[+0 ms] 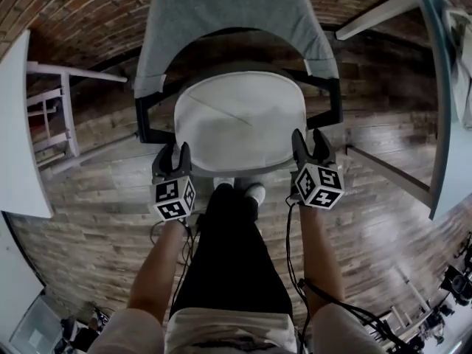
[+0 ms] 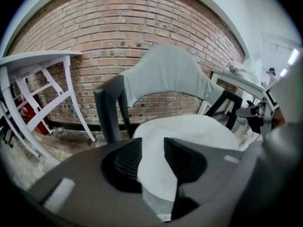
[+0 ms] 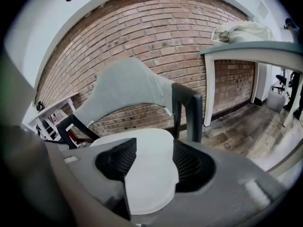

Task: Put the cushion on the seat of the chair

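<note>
**Cushion (image 1: pixel 240 116) lying flat on the chair (image 1: pixel 221 13) seat**

It is resting on the seat with its long axis running from armrest to armrest and its curved front edge facing me. I am holding my left gripper (image 1: pixel 172 159) and right gripper (image 1: pixel 310 146) wide open near its front corners, gripping nothing. Only the head view is showing my shoes (image 1: pixel 254 192) below the seat.

White cushion (image 1: pixel 237 120), grey-backed black chair (image 1: pixel 228 13), red-brown brick wall (image 2: pixel 142 27)
</note>
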### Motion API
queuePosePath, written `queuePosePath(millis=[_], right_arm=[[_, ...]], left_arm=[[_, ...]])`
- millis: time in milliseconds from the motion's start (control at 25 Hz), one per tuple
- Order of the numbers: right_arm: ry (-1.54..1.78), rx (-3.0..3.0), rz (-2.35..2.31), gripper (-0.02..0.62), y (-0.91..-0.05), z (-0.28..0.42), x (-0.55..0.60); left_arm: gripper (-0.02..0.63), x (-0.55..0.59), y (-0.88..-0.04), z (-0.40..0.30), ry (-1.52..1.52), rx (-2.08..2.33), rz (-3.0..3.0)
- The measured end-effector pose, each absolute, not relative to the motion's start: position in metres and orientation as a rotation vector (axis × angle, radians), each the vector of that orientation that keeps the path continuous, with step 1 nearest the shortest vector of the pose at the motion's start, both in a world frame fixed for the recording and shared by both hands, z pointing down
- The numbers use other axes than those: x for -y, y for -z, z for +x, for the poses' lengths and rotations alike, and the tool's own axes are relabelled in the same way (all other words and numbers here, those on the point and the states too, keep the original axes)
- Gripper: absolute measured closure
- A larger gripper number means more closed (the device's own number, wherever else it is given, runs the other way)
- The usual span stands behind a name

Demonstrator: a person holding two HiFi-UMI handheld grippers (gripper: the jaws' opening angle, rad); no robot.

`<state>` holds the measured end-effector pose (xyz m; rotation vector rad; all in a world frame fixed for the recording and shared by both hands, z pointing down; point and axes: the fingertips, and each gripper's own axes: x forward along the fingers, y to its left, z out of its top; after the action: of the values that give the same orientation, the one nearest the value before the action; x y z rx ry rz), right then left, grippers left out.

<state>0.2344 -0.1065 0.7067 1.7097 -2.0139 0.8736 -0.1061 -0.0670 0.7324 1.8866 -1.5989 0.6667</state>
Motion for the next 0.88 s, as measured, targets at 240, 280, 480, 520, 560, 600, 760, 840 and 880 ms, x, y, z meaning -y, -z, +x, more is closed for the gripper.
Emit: queuePosePath(millis=[240, 280, 480, 520, 560, 600, 760, 840, 880], right_arm=[[-0.849, 2.101, 1.676, 0.362, -0.63, 0.21, 0.101], [-0.846, 2.116, 1.679, 0.364, -0.616, 0.207, 0.099], [-0.817, 2.186, 1.675, 0.396, -0.538, 0.192, 0.088], [-0.808, 2.198, 1.672, 0.396, -0.522, 0.19, 0.085], [-0.798, 2.21, 1.67, 0.397, -0.506, 0.187, 0.083], [-0.785, 2.223, 1.671, 0.4, -0.491, 0.185, 0.083], [-0.723, 2.279, 1.681, 0.44, -0.435, 0.173, 0.082], [-0.7, 2.299, 1.683, 0.456, -0.41, 0.169, 0.08], [-0.692, 2.309, 1.683, 0.466, -0.398, 0.167, 0.078]], left_arm=[[0.483, 0.078, -0.643, -0.087, -0.642, 1.596, 2.017], [0.483, 0.08, -0.626, -0.083, -0.635, 1.593, 2.041], [0.495, 0.079, -0.543, -0.073, -0.612, 1.58, 2.13], [0.503, 0.078, -0.527, -0.071, -0.605, 1.577, 2.141], [0.509, 0.078, -0.512, -0.07, -0.596, 1.573, 2.153], [0.515, 0.079, -0.498, -0.068, -0.587, 1.568, 2.168], [0.531, 0.083, -0.446, -0.061, -0.554, 1.556, 2.233], [0.541, 0.082, -0.423, -0.057, -0.531, 1.552, 2.256], [0.543, 0.081, -0.412, -0.054, -0.519, 1.55, 2.268]])
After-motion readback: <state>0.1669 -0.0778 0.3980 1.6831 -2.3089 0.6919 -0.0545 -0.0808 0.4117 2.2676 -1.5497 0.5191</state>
